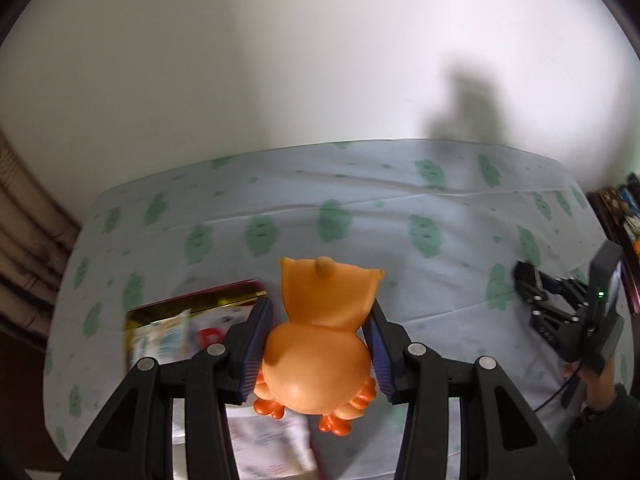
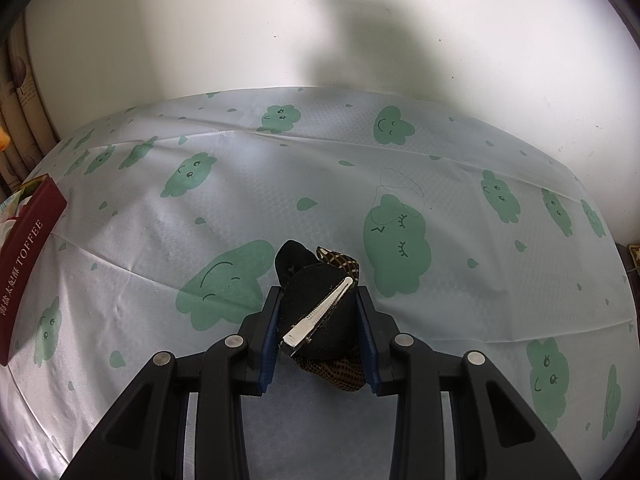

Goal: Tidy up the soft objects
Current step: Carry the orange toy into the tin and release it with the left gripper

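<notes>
Pinching an orange rubbery owl-shaped toy, L gripper hangs over red toffee tin w/ R gripper clamping black fabric hair clip.

A table under a pale cloth printed with green clouds bears 1 toffee tin.
</notes>
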Tool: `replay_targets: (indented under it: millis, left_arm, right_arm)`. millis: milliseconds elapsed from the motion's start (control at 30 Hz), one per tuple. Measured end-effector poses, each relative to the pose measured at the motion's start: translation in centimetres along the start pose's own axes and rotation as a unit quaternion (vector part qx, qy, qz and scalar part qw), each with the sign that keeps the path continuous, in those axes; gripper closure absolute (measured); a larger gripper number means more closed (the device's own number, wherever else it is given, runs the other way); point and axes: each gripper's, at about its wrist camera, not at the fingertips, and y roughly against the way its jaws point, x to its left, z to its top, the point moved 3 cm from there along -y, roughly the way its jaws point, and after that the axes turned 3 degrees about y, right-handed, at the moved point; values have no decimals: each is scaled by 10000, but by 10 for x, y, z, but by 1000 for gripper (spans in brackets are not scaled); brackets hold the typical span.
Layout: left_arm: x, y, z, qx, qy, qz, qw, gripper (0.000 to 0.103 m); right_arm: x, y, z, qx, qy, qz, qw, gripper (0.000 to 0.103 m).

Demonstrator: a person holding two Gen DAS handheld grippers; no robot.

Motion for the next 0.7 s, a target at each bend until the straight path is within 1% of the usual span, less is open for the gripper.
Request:
replay_targets:
  millis: [67,333,467,600,700]
  left_arm:
    - [18,1,-4,66,123,66,9999,56]
    - [76,-1,-22,187,581,520,9968,56]
    - [99,-7,-29,230,729,642,9950,56]
    - [113,-18,-33,281,802,692,9940,56]
    - [117,-30,-32,357,858,606,9938,56]
  right_arm:
    - [0,0,0,1,1,-1,10000,71]
    - [0,0,0,2,18,-13,10000,71]
    - [-2,0,0,3,37,-31,10000,71]
    - [-2,0,0,3,39,-33,10000,71]
    - [-3,0,0,3,39,-32,10000,71]
